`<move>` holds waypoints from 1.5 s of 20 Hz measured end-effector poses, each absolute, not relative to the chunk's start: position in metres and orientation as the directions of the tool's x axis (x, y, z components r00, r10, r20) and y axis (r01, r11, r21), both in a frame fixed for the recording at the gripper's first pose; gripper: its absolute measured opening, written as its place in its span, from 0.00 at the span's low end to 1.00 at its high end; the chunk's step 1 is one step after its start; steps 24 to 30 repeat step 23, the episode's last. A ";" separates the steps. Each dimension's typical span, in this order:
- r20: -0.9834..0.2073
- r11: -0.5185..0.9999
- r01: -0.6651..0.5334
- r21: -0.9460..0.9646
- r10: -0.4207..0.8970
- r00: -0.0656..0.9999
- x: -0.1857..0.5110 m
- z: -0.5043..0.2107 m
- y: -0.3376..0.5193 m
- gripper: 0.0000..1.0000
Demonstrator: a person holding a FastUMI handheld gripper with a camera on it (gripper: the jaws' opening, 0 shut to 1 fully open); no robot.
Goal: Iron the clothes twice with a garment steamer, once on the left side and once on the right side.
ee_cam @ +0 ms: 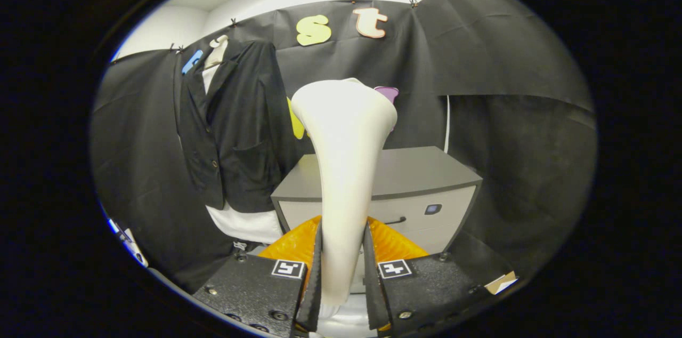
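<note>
A white garment steamer stands upright between my fingers, its handle pinched by both of them and its wide head rising above. My gripper is shut on that handle. To the left of the steamer, a dark jacket over a white shirt hangs against the booth wall. The steamer head sits to the right of the jacket, apart from it and turned away from me, so its face is hidden.
Just beyond the fingers stands a grey cabinet with a drawer and a dark handle. A white cable runs down the wall behind it. Something orange shows behind my fingers, low in front of the cabinet.
</note>
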State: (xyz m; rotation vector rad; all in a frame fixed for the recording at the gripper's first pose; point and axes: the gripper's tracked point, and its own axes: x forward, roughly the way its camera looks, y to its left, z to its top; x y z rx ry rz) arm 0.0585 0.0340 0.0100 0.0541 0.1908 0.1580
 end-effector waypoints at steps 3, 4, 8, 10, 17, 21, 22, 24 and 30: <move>-0.178 0.987 -0.145 0.069 0.155 0.972 0.054 0.012 0.026 0.37; -0.168 0.988 -0.140 0.069 0.150 0.974 0.051 0.014 0.024 0.37; -0.152 0.988 -0.139 0.070 0.148 0.977 0.046 0.019 0.024 0.37; -0.148 0.987 -0.144 0.069 0.153 0.977 0.042 0.021 0.025 0.37; -0.146 0.986 -0.153 0.066 0.161 0.976 0.041 0.021 0.032 0.37; -0.148 0.985 -0.157 0.064 0.165 0.975 0.041 0.023 0.034 0.37; -0.149 0.986 -0.157 0.063 0.165 0.975 0.041 0.022 0.035 0.37; -0.149 0.985 -0.158 0.063 0.166 0.975 0.042 0.022 0.036 0.37; -0.149 0.985 -0.158 0.063 0.166 0.975 0.042 0.022 0.036 0.37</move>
